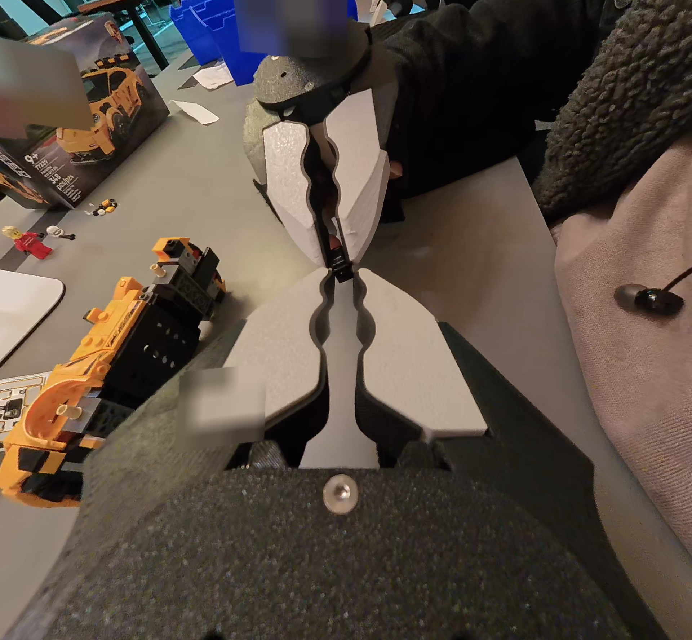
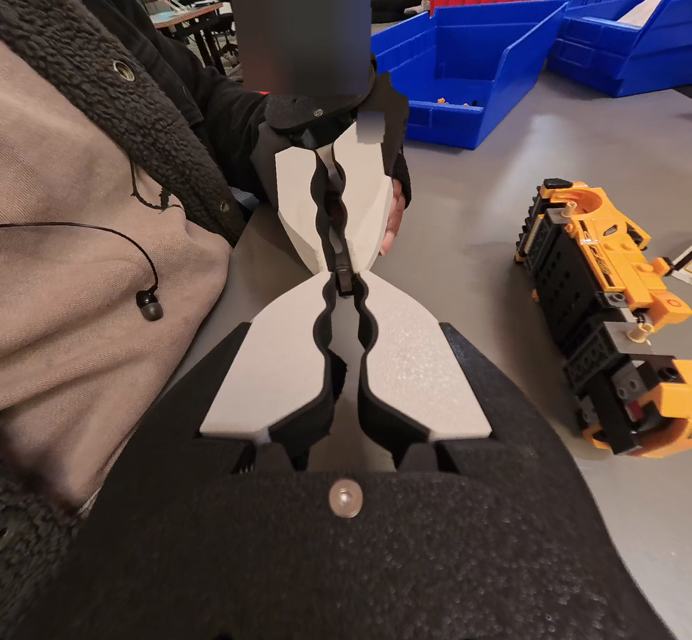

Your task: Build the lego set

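Here the two grippers meet tip to tip above the near edge of the grey table point(image 1: 194, 172), and a small black piece point(image 1: 341, 273) sits pinched between them. The left gripper point(image 1: 340, 277) is clenched on that piece at its very tips; the right gripper point(image 2: 343, 286), coming from the opposite side, is also closed on it, so both hold the same small black part, or two small parts being pressed together. Which of these it is cannot be told, since the piece is tiny and half hidden by the pads.

Just beside the grippers, on the left gripper's outer side, lies the half-built car point(image 1: 112, 352), tipped onto its flank with its black underside and bare tan axle pins showing. Its orange body panels are largely in place, but no wheels are fitted, so by my judgement the build is well past the middle with wheels and trim still to go.

Beyond the car, a red minifigure point(image 1: 28, 241) and a few loose bits point(image 1: 104, 207) lie on the table, not yet used. Farther off stands the set's box point(image 1: 93, 108). Farthest from the car are the blue bins point(image 2: 468, 71), the nearest holding a few small orange pieces.
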Demonstrator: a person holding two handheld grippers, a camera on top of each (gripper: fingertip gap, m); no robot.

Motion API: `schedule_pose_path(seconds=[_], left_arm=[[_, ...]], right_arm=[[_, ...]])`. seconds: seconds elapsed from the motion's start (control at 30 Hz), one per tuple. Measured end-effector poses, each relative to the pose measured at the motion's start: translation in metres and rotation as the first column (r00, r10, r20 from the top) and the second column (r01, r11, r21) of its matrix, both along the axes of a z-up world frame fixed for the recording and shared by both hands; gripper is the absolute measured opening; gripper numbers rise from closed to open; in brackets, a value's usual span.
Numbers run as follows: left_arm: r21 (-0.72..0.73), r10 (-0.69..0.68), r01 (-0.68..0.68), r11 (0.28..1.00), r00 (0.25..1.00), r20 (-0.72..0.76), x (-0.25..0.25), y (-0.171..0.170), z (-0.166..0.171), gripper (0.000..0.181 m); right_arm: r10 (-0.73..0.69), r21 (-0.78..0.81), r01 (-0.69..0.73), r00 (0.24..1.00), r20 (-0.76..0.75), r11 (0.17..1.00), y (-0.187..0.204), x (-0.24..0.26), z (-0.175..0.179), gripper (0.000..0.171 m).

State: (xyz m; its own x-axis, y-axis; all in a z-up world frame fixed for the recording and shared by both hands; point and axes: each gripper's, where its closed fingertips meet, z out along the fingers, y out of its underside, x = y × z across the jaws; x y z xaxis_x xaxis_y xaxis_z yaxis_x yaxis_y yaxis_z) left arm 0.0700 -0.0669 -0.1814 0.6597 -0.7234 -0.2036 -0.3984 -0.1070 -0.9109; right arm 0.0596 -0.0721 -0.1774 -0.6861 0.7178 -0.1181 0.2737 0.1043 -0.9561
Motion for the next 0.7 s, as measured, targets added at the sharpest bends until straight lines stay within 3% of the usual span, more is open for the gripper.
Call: schedule_pose_path(seconds=[0.43,0.7], left_arm=[[-0.014,0.052,-0.052,0.999,0.999,0.014,-0.0085,0.0068,-0.0017,0.004],[-0.060,0.016,-0.009,0.998,0.994,0.112,-0.0041,0.0037,0.0024,0.011]], right_arm=[[-0.023,-0.011,0.023,1.000,-0.022,1.000,0.0044,-0.0013,0.0051,0.008],[-0.033,-0.013,0.032,0.999,-0.038,0.999,0.0071,-0.0020,0.0068,0.008]])
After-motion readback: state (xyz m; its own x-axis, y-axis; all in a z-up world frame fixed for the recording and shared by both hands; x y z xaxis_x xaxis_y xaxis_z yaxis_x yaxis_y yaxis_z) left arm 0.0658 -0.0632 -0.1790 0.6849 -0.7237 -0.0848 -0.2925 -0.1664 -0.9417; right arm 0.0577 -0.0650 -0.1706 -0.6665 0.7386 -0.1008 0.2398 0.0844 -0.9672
